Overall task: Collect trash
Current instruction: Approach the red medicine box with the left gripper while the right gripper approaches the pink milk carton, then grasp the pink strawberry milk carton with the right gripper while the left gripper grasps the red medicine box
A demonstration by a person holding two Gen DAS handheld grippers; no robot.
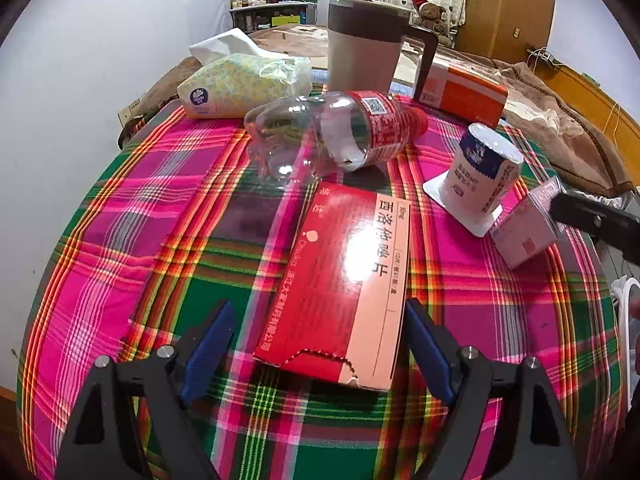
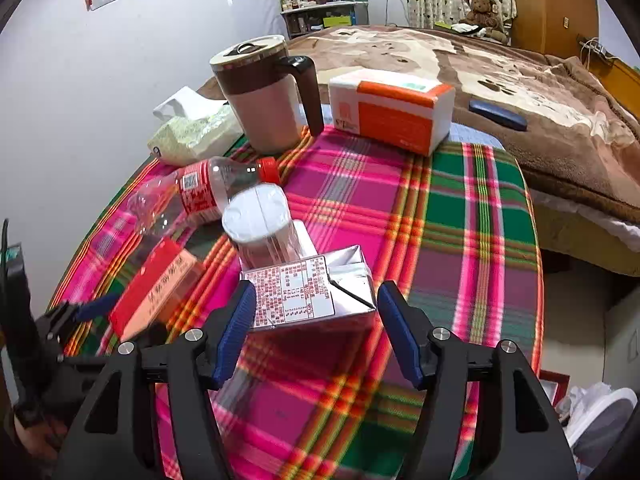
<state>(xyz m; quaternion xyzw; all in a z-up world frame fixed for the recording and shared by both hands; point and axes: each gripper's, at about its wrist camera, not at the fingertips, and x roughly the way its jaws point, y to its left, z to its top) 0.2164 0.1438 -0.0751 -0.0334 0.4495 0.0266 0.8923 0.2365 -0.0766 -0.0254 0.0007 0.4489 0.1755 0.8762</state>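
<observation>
A red and pink medicine box [image 1: 340, 280] lies flat on the plaid tablecloth [image 1: 160, 240]. Its near end sits between the blue pads of my left gripper [image 1: 318, 344], which is open with a gap on each side. A small silver carton [image 2: 316, 292] lies between the pads of my right gripper [image 2: 318, 328], which stands open and close to the carton's sides. An upturned white yogurt cup [image 2: 260, 224] stands just behind the carton. An empty clear bottle [image 1: 332, 132] with a red label and cap lies on its side.
A brown and beige lidded mug [image 2: 260, 92], a yellow tissue pack [image 1: 240, 84] and an orange and white box [image 2: 392, 112] stand along the table's far edge. Behind it is a bed with a brown blanket [image 2: 520, 92]. A wall runs along the left.
</observation>
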